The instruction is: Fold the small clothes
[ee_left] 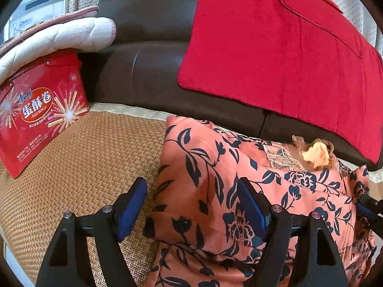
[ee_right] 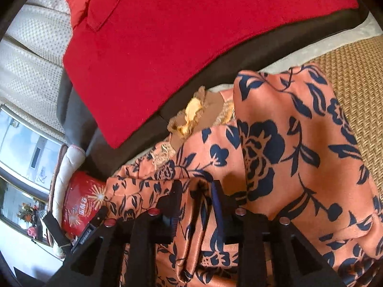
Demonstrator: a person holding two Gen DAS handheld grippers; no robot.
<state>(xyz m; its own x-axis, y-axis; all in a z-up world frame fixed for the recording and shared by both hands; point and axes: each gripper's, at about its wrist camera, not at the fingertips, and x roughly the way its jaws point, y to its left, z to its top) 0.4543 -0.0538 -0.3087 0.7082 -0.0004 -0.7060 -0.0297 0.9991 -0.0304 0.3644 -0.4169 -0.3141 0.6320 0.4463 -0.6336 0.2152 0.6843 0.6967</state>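
A shut red egg-roll tin (ee_left: pixel 40 110) stands left, contents hidden. The floral garment (ee_left: pixel 239 191) lies lower right on the woven mat (ee_left: pixel 91 157): left gripper (ee_left: pixel 191 205) spread over its edge, right gripper (ee_right: pixel 196 205) nearly closed around a fold.

Bright daylight fills both views, strongest from a washed-out window (ee_right: pixel 26 148) at the left. Colours look saturated, shadows soft. Fisheye bending curves the edges, with dark vignetted corners; near fabric (ee_right: pixel 275 143) slightly blurred.

Tin (ee_left: pixel 40 112): red, egg rolls, on woven mat (ee_left: pixel 95 148)
Red cloth (ee_left: pixel 275 47): draped over dark sofa (ee_left: pixel 148 67)
Cushion (ee_left: pixel 59 38): atop tin
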